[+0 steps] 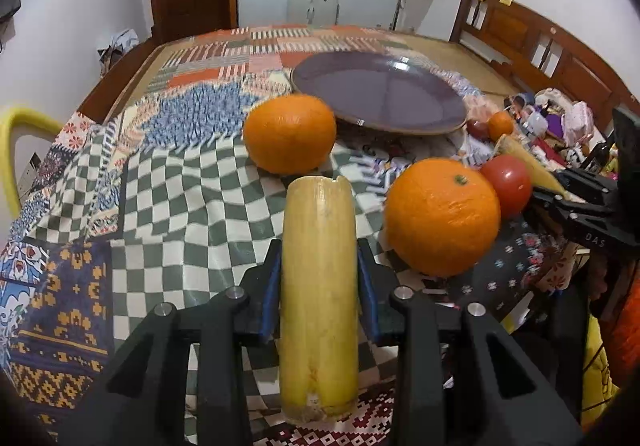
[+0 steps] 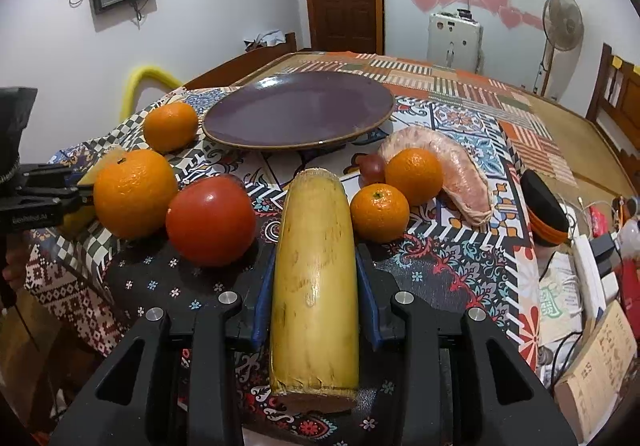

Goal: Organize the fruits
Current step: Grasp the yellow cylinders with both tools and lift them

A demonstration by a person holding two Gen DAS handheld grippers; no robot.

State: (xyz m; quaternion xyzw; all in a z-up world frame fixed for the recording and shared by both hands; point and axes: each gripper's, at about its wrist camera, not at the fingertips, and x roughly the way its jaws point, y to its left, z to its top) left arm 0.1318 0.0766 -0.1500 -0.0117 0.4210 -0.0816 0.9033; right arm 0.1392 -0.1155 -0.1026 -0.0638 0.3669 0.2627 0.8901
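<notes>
My left gripper (image 1: pixel 319 270) is shut on a yellow sugarcane piece (image 1: pixel 319 286) held above the patchwork cloth. My right gripper (image 2: pixel 316 278) is shut on a second yellow sugarcane piece (image 2: pixel 314 286). A purple plate (image 1: pixel 376 90) lies beyond, also in the right wrist view (image 2: pixel 298 110). Oranges (image 1: pixel 290 132) (image 1: pixel 442 216) and a red tomato (image 1: pixel 506 186) lie in front of it. The right wrist view shows the tomato (image 2: pixel 210 220), two big oranges (image 2: pixel 134 192) (image 2: pixel 170 126), two small oranges (image 2: pixel 379 212) (image 2: pixel 414 176), a grape (image 2: pixel 372 166) and a pink peel slice (image 2: pixel 448 162).
The right gripper's body (image 1: pixel 584 206) shows at the right edge of the left wrist view; the left gripper's body (image 2: pixel 32 190) shows at the left of the right wrist view. Clutter (image 2: pixel 592 278) lies off the table's right side. A wooden bench (image 1: pixel 532 42) stands behind.
</notes>
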